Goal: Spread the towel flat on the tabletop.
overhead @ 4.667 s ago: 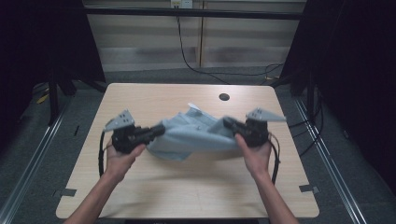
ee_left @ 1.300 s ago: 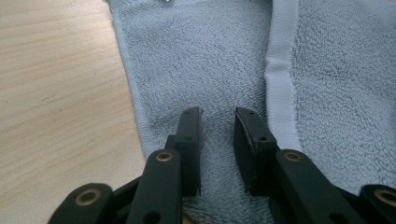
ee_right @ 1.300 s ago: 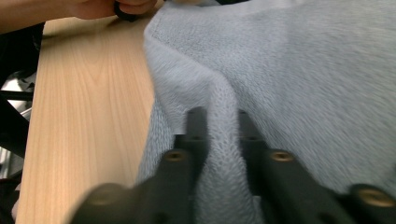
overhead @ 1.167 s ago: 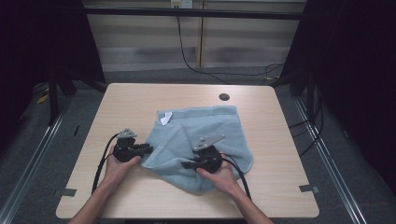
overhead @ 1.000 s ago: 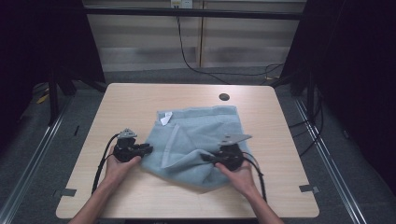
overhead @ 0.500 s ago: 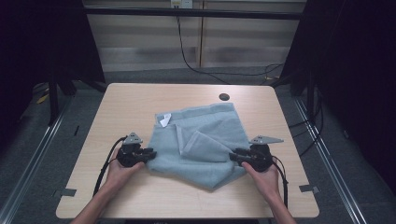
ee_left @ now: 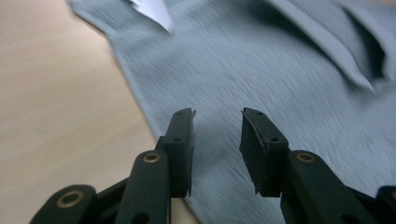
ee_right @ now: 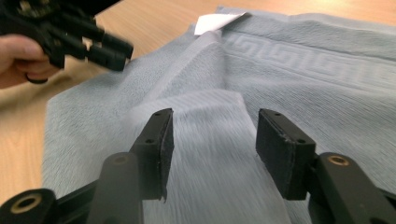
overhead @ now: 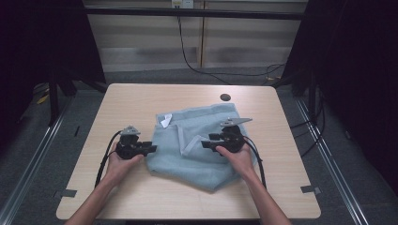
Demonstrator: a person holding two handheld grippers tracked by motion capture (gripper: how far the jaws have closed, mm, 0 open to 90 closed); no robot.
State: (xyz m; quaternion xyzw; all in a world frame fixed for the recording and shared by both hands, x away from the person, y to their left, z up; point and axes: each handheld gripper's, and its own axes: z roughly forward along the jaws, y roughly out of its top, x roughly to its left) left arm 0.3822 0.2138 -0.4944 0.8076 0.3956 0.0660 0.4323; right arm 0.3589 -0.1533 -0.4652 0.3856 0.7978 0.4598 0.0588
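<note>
Lying mid-table point(overhead: 141, 101), the pale blue towel point(overhead: 197, 159) is half-folded by my judgement; one flap point(overhead: 190, 140) is turned over the middle, edges uneven; the left gripper point(overhead: 149, 149) hangs parted at its left edge, the right gripper point(overhead: 206, 143) released above the flap; squaring and further folds remain.

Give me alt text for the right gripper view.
Open black right gripper over a folded flap of a pale blue towel on a wooden table. The left gripper sits at upper left, a white tag beyond.
</note>
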